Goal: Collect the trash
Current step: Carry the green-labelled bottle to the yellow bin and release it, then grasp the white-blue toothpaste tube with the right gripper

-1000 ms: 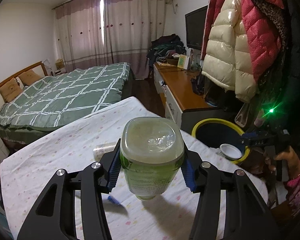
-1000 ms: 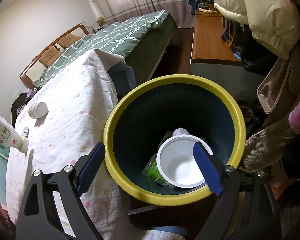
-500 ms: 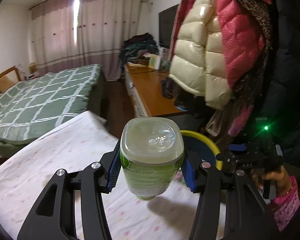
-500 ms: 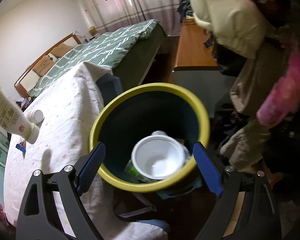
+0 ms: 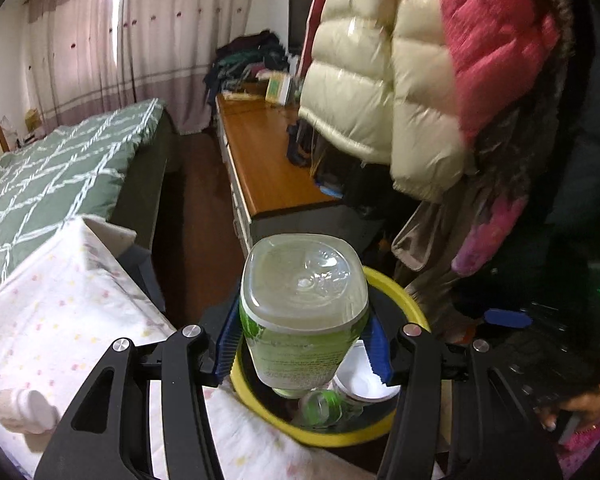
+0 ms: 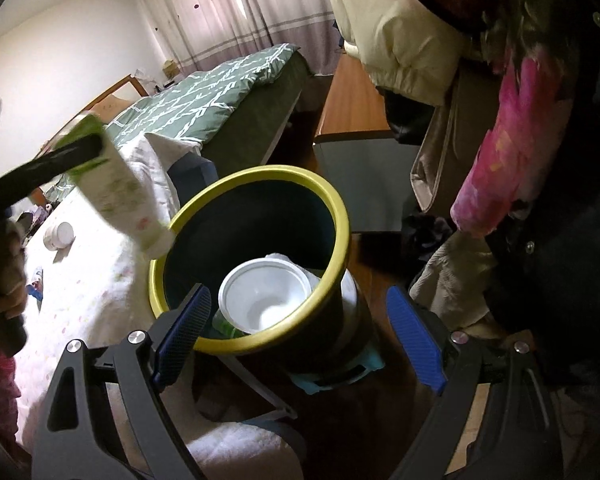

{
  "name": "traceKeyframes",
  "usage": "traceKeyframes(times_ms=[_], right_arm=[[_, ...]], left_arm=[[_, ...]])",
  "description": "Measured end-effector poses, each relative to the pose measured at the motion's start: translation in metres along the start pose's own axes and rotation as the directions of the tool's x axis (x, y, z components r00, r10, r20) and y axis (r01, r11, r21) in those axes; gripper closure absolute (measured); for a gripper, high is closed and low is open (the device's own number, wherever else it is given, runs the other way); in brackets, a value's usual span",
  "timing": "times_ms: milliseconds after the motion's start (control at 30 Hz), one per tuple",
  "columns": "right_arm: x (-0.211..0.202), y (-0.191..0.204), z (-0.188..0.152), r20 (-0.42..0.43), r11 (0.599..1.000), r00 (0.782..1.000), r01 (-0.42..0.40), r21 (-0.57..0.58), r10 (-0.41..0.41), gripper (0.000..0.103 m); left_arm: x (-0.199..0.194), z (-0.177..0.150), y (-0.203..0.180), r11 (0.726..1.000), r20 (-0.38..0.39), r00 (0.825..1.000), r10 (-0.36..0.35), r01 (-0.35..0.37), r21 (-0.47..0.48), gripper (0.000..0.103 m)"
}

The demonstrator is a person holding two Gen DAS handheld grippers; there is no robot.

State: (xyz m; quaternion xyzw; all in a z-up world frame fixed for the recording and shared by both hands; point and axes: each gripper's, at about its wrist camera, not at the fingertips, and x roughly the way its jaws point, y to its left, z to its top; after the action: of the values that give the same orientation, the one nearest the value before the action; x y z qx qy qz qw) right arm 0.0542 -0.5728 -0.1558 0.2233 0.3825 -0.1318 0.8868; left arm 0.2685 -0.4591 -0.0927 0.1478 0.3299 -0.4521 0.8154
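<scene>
Bedroom setting: a table under a white dotted cloth (image 5: 60,320) lies left of and below both sets of jaws, with a yellow-rimmed trash bin (image 6: 252,256) standing at its edge.

Left gripper (image 5: 302,346): the jaws are partly closed and the blue pads (image 5: 226,340) press both sides of a green-and-white plastic bottle (image 5: 302,320). The bottle is held inverted, base toward the camera, neck pointing down. Directly below and just beyond the jaws sits the bin (image 5: 396,300); the bottle neck hangs above its opening. In the right wrist view the same bottle (image 6: 120,196) is tilted, its neck over the bin's left rim.

Right gripper (image 6: 300,332): the jaws stand wide apart and hold nothing. The bin's near rim lies between the two blue pads (image 6: 416,340), apart from both.

Bin contents, seen between the right jaws: a white plastic cup (image 6: 266,294) lying mouth up, and a green item beside it, partly hidden. The left wrist view shows the cup (image 5: 364,384) and a green bottle neck (image 5: 320,406) under the held bottle.

Left of the left jaws, a small white jar (image 5: 26,408) lies on its side on the cloth; it also appears left of the bin in the right wrist view (image 6: 60,236).

Beyond the jaws: a bed with a green checked cover (image 5: 60,168), a wooden desk top (image 5: 268,160), hanging padded jackets (image 5: 380,80) to the right, and curtains (image 5: 140,40) on the far wall.
</scene>
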Motion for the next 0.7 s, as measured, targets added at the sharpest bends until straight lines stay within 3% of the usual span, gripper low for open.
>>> traceKeyframes(times_ms=[67,100,233,500,600,700], right_arm=[[0.001,-0.001,-0.001,-0.003,1.000,1.000,-0.002,0.001,0.002,0.018],[0.001,-0.001,-0.002,-0.004,1.000,1.000,-0.005,0.000,0.005,0.018],[0.001,0.002,-0.003,-0.007,1.000,1.000,-0.008,-0.008,0.008,0.018],[0.002,0.027,-0.001,-0.009,0.997,1.000,-0.027,-0.070,0.026,0.018],[0.004,0.045,0.001,-0.015,0.993,0.999,-0.037,-0.112,0.035,0.018],[0.008,0.067,0.004,-0.029,0.987,0.999,-0.048,-0.153,0.044,0.018]], left_arm=[[0.010,-0.002,0.001,1.000,-0.007,1.000,0.023,-0.023,-0.011,0.024],[0.010,-0.003,0.000,0.999,0.003,0.999,0.037,-0.037,-0.016,0.020],[-0.008,-0.007,0.005,0.998,0.026,0.998,0.051,-0.050,-0.035,0.020],[-0.098,-0.035,0.030,0.990,0.102,0.990,0.099,-0.088,-0.108,0.014],[-0.135,-0.056,0.052,0.979,0.123,0.981,0.151,-0.130,-0.158,0.012],[-0.173,-0.083,0.090,0.951,0.143,0.961,0.237,-0.199,-0.238,0.011]])
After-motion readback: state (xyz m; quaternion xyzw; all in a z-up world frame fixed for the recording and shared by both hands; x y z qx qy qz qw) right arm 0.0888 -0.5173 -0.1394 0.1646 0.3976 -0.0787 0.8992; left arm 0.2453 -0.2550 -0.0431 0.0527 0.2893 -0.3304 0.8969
